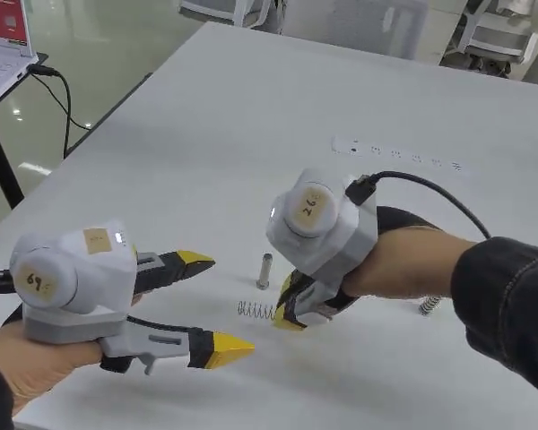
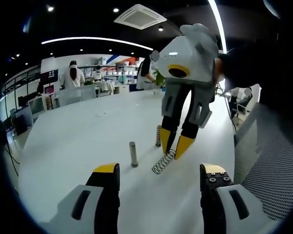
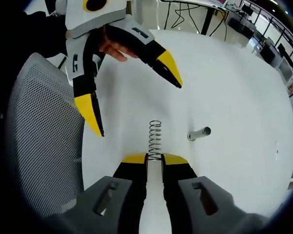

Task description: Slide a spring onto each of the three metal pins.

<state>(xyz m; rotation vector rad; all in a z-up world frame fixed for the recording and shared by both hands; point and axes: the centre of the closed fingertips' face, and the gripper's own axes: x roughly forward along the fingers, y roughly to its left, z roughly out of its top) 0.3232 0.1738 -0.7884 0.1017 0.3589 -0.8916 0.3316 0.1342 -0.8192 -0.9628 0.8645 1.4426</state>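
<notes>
A spring (image 3: pixel 155 136) lies flat on the white table (image 1: pixel 251 116). One end is pinched between the closed yellow tips of the right gripper (image 3: pixel 155 157), and the rest of its coils stick out free beyond them. Just to the far left of it a bare metal pin (image 1: pixel 264 270) stands upright, near the spring but not touching it. A second spring (image 1: pixel 429 305) shows to the right of the right hand (image 1: pixel 403 264), beside the dark sleeve (image 1: pixel 511 305). It seems to stand upright, perhaps on another pin, but it is partly hidden and too small to be sure. The left gripper (image 1: pixel 226 303) hovers at the near left, its jaws spread wide with nothing between them, pointing toward the pin and the held spring. Farther back a white power strip (image 1: pixel 394 154) lies flat on the table. A black cable (image 1: pixel 430 190) runs from the right gripper's housing. A laptop (image 1: pixel 4 40) sits off the table at the far left.
</notes>
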